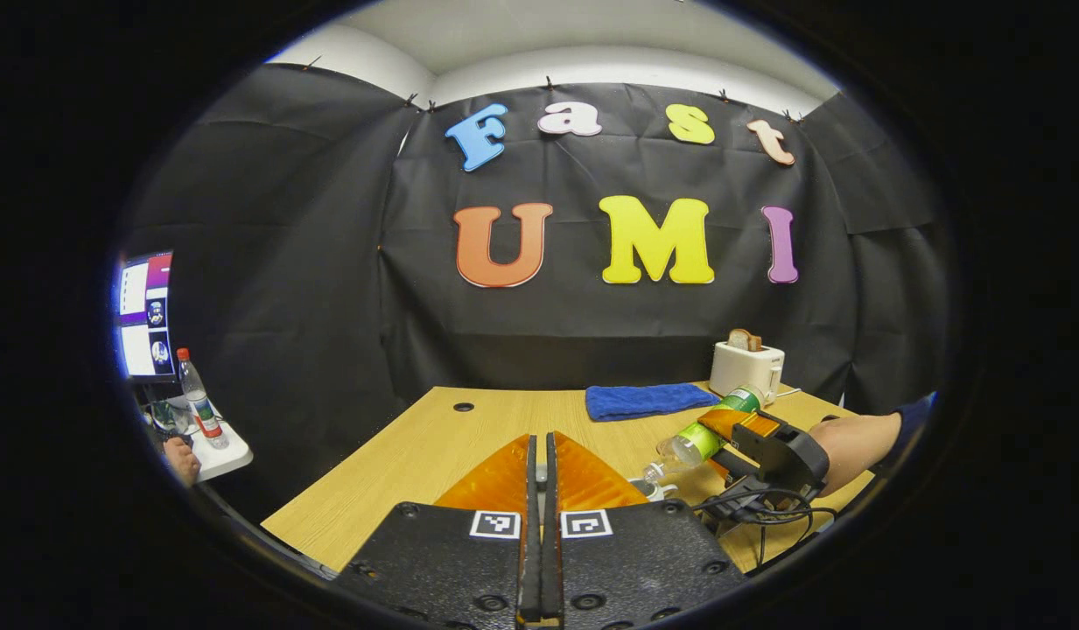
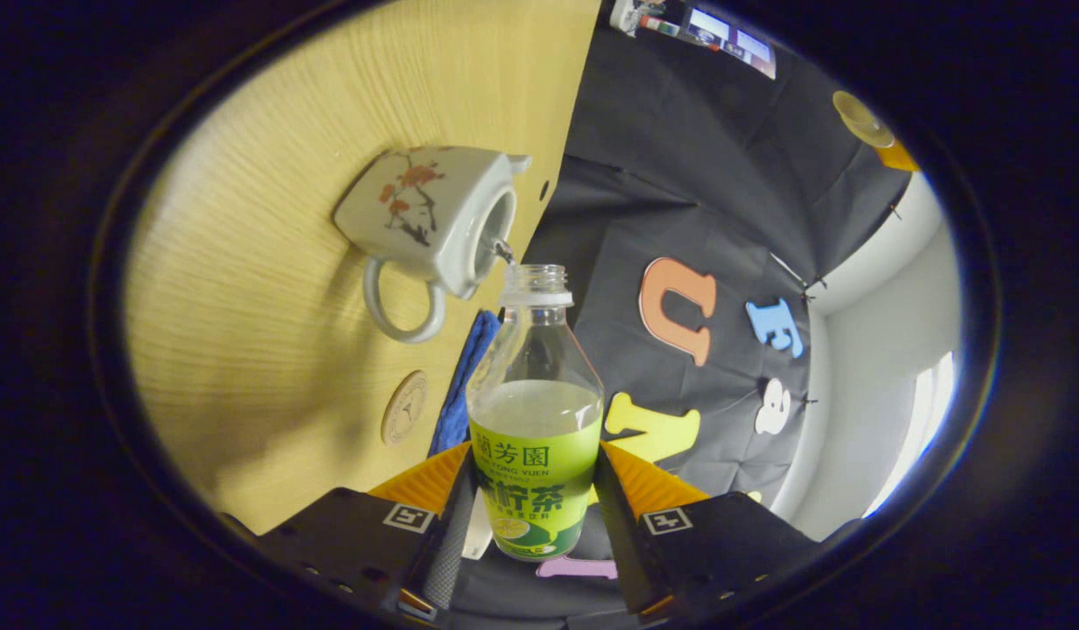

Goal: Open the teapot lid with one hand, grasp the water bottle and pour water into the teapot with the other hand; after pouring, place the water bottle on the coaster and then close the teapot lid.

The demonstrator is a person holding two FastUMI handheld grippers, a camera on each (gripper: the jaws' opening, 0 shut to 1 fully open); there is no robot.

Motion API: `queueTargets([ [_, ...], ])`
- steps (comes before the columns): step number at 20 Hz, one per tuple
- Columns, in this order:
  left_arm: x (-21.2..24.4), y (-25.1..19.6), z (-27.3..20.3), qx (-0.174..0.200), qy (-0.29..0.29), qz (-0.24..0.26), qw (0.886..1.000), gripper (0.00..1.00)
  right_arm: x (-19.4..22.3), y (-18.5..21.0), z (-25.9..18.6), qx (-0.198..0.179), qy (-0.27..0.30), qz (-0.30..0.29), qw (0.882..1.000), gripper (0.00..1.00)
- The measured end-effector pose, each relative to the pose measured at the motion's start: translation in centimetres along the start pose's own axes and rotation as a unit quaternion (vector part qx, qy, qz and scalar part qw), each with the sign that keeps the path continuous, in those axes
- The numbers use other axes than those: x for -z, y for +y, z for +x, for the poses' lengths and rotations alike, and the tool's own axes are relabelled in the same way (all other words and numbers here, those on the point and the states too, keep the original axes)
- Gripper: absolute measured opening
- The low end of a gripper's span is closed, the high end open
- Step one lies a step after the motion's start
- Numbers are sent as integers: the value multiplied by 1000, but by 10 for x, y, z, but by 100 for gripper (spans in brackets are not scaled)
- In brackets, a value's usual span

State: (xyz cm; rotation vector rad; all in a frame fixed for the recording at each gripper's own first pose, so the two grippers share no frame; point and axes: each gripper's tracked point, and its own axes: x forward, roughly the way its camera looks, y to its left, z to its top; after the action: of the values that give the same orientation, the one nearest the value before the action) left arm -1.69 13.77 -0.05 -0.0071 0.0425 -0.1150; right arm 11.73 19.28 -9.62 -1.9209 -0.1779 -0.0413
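1. On the wooden table (image 1: 434, 446) in the left gripper view, the left gripper (image 1: 540, 490) sits low with its jaws pressed together; I cannot tell whether the lid is pinched between them.
2. Farther right in that view, the right gripper (image 1: 749, 446) holds 1 water bottle (image 1: 705, 433) tipped down toward the teapot (image 1: 655, 488), which is mostly hidden.
3. Counted there: 2 grippers, 1 blue cloth (image 1: 648, 400), 1 toaster (image 1: 746, 367), and 1 spare bottle (image 1: 198, 398) on a side shelf.
4. Across in the right gripper view, the right gripper (image 2: 532, 503) pinches the water bottle (image 2: 535, 437) at its label, with the open neck just beside the teapot (image 2: 430, 223) opening.
5. Counted there: 1 teapot, 1 bottle, 1 coaster (image 2: 404, 408) lying near the pot's handle.
6. Risk, as I judge it: the neck sits at the rim's edge, so a slight drift could send water onto the table.
7. Tilting too steeply could make the pour gush and overshoot the small opening.
8. The smooth label could slip in the grip, changing the angle mid-pour.
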Motion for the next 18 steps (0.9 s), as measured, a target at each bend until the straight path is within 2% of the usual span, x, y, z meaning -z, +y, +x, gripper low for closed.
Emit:
queueTargets([
  [8,5,0,3,2,8,1,1000,3,-6,-20,0,39,-9,-56,998,71],
  [18,7,1,2,2,13,4,1000,3,-5,-42,-4,80,-9,-79,994,72],
])
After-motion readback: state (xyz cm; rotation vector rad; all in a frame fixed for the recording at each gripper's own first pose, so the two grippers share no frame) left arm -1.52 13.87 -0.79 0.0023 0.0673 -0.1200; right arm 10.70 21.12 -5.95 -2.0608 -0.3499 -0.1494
